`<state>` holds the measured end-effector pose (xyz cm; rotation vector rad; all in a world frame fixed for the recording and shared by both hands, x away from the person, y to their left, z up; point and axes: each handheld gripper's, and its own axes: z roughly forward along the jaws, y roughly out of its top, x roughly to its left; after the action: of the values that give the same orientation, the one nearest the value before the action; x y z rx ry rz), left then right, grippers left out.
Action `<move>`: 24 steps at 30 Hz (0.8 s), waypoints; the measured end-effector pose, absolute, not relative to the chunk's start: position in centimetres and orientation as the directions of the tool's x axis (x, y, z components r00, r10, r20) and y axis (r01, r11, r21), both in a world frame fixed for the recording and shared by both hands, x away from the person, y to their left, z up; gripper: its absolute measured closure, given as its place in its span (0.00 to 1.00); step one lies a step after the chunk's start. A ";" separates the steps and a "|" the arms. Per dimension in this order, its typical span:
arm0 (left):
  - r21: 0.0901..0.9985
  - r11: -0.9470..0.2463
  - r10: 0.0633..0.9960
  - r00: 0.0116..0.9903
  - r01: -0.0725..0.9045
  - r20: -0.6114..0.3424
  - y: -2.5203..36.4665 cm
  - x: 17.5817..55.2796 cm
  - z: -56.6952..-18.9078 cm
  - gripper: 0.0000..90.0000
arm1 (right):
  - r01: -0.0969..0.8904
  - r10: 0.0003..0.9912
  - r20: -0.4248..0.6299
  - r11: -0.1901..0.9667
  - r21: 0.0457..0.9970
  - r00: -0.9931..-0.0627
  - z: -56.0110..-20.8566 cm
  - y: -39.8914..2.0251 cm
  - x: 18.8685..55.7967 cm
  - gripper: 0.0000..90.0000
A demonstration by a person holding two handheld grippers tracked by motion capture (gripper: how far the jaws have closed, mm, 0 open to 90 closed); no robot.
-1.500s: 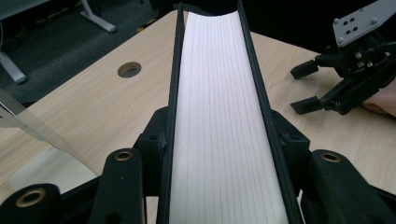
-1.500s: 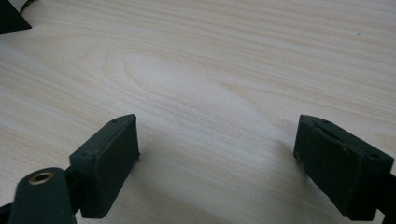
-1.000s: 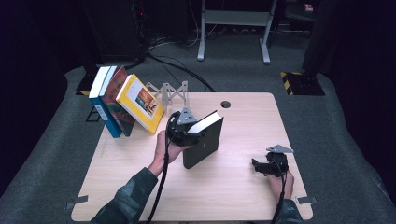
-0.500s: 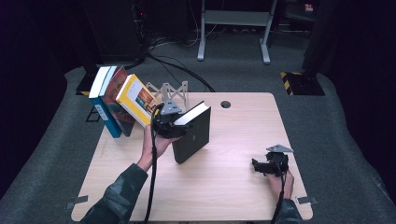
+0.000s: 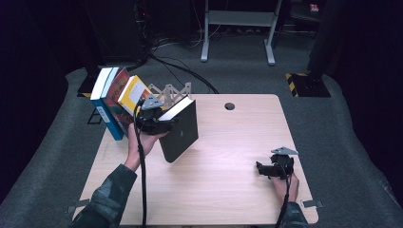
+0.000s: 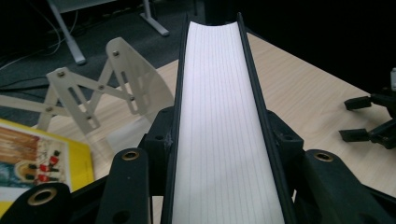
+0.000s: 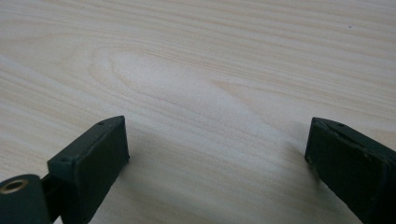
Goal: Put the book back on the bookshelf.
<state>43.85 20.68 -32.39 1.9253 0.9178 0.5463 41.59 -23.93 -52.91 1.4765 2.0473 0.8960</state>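
Note:
A black hardcover book (image 5: 181, 134) hangs tilted above the table, its white page edge (image 6: 224, 116) facing up. My left gripper (image 5: 159, 121) is shut on it, one jaw against each cover (image 6: 224, 135). It is just right of a leaning yellow book (image 5: 133, 92) at the end of a row. My right gripper (image 5: 260, 169) rests low near the front right of the wooden table (image 5: 228, 190), pointing left. Its jaws (image 7: 217, 144) have just been opening and stand open over bare wood, with nothing between them.
Left of the yellow book (image 6: 37, 163) lean an orange book (image 5: 117, 97) and a blue-and-white book (image 5: 102, 102). A pale folding rack (image 5: 171, 92) (image 6: 107, 88) stands behind the held book. A cable hole (image 5: 230, 106) is near the back edge. Cables lie on the floor beyond.
My left gripper has carried the black book up and to the left, toward the row of leaning books. The right gripper has stayed where it was.

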 end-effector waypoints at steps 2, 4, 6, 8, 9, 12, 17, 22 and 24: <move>0.874 -0.303 0.792 0.611 0.380 0.009 21.1 43.9 -32.3 0.60 | 0.649 0.947 0.008 0.213 0.731 -0.320 -52.9 -23.9 41.6 0.06; 0.877 -0.291 0.805 0.594 0.381 0.009 21.5 44.0 -32.2 0.60 | 0.649 0.947 0.007 0.214 0.730 -0.321 -52.9 -23.9 41.6 0.06; 0.881 -0.286 0.815 0.579 0.378 0.016 21.8 44.1 -32.1 0.60 | 0.648 0.947 0.007 0.214 0.731 -0.320 -52.9 -23.9 41.6 0.06; 0.884 -0.278 0.830 0.558 0.377 0.024 22.0 44.1 -32.1 0.60 | 0.648 0.947 0.007 0.214 0.731 -0.320 -52.9 -23.9 41.6 0.06; 0.883 -0.278 0.835 0.550 0.379 0.027 22.2 44.2 -32.0 0.60 | 0.649 0.947 0.007 0.213 0.731 -0.320 -52.9 -23.9 41.6 0.06; 0.884 -0.254 0.853 0.521 0.393 0.013 22.8 44.4 -32.2 0.60 | 0.648 0.947 0.007 0.213 0.731 -0.320 -52.9 -23.9 41.6 0.06; 0.889 -0.213 0.879 0.476 0.407 -0.007 23.4 45.2 -32.7 0.60 | 0.648 0.947 0.008 0.213 0.731 -0.321 -52.9 -23.9 41.6 0.06; 0.888 -0.157 0.900 0.433 0.432 -0.052 23.6 47.0 -33.5 0.60 | 0.648 0.946 0.008 0.215 0.731 -0.323 -52.9 -23.9 41.6 0.07; 0.887 -0.140 0.905 0.419 0.440 -0.065 23.6 47.6 -33.7 0.60 | 0.647 0.946 0.007 0.217 0.730 -0.325 -52.9 -23.9 41.6 0.07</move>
<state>47.63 23.61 -33.74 1.7531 1.1693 0.6342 41.57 -23.94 -52.90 1.4698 2.0537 0.8975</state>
